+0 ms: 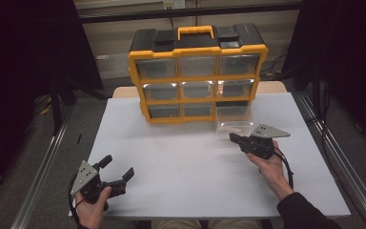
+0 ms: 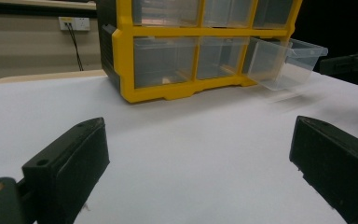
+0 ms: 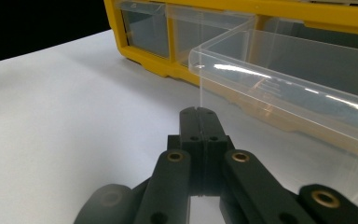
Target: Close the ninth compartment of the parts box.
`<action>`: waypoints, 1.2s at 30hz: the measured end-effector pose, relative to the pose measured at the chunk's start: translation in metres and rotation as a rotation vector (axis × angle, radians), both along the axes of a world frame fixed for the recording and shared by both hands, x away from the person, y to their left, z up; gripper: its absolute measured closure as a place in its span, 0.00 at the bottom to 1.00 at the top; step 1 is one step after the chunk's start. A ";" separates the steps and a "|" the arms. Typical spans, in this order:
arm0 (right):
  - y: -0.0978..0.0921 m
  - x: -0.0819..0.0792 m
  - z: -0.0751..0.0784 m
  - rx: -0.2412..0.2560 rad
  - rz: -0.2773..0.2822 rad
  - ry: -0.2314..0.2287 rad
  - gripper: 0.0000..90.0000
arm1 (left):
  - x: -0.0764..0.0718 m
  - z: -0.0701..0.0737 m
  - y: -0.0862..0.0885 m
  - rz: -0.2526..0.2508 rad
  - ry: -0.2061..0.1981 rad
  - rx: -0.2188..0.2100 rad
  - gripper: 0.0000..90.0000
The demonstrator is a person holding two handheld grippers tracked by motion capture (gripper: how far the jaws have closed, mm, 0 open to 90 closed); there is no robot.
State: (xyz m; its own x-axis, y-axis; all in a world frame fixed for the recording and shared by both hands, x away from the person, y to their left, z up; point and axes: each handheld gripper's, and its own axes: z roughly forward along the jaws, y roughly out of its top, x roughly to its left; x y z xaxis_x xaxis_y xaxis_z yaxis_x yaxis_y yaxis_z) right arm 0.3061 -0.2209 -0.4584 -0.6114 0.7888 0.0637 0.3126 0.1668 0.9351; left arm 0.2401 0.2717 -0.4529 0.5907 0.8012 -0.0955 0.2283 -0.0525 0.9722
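A yellow-and-black cabinet [image 1: 198, 76] of nine clear drawers stands at the far side of a white table [image 1: 181, 162]. Its bottom-right drawer [image 1: 235, 123] is pulled well out over the tabletop. Just in front of that drawer, the right gripper [image 1: 233, 137] is held in the person's right hand [image 1: 269, 164], its jaws pressed together with nothing between them, tips just short of the drawer's front wall. Well in front of the cabinet and to its left, the left gripper [image 1: 118, 168] rests at the table's near edge, jaws spread wide and empty.
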 end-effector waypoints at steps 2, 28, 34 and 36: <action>0.000 0.001 0.000 -0.001 -0.007 -0.002 1.00 | 0.000 0.000 0.000 0.000 0.000 -0.001 0.05; 0.001 0.021 -0.008 -0.053 -0.046 0.007 1.00 | 0.000 0.000 0.000 0.006 -0.004 0.001 0.05; -0.001 0.024 -0.009 -0.049 -0.068 0.007 1.00 | -0.001 0.000 0.000 0.003 -0.005 0.003 0.05; -0.001 0.025 -0.009 -0.050 -0.069 0.003 1.00 | -0.001 0.000 -0.001 0.006 -0.008 0.008 0.05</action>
